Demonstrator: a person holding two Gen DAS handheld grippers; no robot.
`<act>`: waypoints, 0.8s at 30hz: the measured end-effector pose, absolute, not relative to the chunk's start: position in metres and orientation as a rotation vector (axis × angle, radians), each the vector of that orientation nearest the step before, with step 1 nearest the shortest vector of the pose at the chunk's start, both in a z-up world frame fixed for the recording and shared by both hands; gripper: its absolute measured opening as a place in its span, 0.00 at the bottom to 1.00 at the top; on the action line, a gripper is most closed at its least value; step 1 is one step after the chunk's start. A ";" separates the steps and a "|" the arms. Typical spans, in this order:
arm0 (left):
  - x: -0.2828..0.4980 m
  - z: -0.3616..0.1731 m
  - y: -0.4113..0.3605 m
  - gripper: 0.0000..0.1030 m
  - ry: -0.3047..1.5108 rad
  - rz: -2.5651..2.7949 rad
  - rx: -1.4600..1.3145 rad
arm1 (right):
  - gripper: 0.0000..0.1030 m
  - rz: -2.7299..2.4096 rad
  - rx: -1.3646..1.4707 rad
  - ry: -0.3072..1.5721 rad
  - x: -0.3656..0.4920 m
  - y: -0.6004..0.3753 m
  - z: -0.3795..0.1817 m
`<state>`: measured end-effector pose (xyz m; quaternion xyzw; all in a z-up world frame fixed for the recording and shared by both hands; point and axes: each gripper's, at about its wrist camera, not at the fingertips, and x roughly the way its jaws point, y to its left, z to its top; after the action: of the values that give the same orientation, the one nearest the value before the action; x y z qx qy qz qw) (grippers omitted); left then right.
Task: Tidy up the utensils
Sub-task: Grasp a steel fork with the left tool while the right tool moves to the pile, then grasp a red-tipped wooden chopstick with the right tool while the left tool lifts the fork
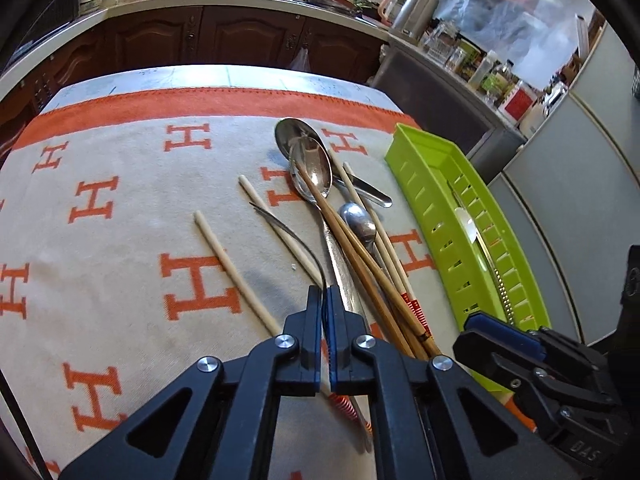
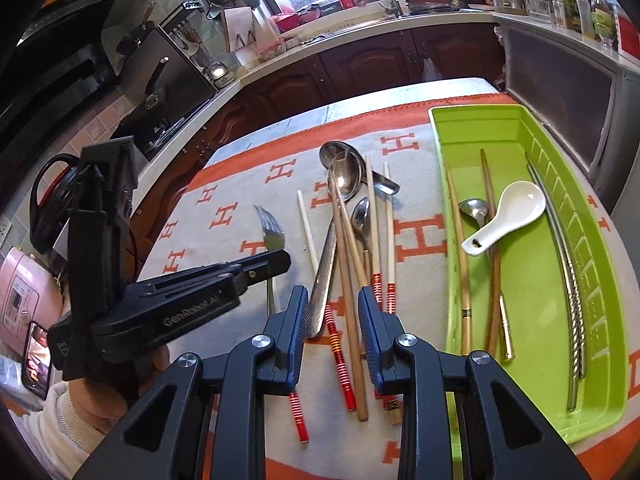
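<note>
My left gripper (image 1: 324,294) is shut on the handle of a metal fork (image 1: 292,236), which it holds above the cloth; the fork also shows in the right wrist view (image 2: 271,232). My right gripper (image 2: 333,300) is open and empty above a heap of loose utensils: big metal spoons (image 2: 343,172), a small spoon (image 2: 361,212), brown chopsticks (image 2: 348,248) and white chopsticks with red-banded ends (image 2: 374,216). A green tray (image 2: 480,120) at the right holds a white ceramic spoon (image 2: 508,216), chopsticks, a small metal spoon and metal chopsticks (image 2: 568,272).
A white cloth with orange H letters (image 1: 100,200) covers the table. Two white chopsticks (image 1: 228,264) lie apart on it at the left. Kitchen counter and dark cabinets (image 1: 224,36) stand behind. A grey cabinet with jars (image 1: 460,80) is beyond the tray.
</note>
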<state>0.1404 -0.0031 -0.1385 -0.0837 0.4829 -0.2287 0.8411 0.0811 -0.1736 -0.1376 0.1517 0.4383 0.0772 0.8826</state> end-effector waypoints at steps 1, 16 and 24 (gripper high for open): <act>0.139 -0.137 0.001 0.00 1.017 -0.477 -0.186 | 0.27 0.166 0.317 0.918 0.082 -0.172 -0.138; 0.097 -0.109 0.080 0.00 0.886 -0.448 -0.322 | 0.26 0.285 0.183 1.030 0.119 -0.110 -0.159; 0.080 -0.101 0.101 0.00 0.851 -0.429 -0.322 | 0.24 0.277 0.050 1.080 0.143 -0.074 -0.181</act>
<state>0.0800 0.1007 -0.1006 -0.1545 0.4080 -0.2054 0.8760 0.1432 -0.0741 -0.1810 0.0236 0.5126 0.1314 0.8482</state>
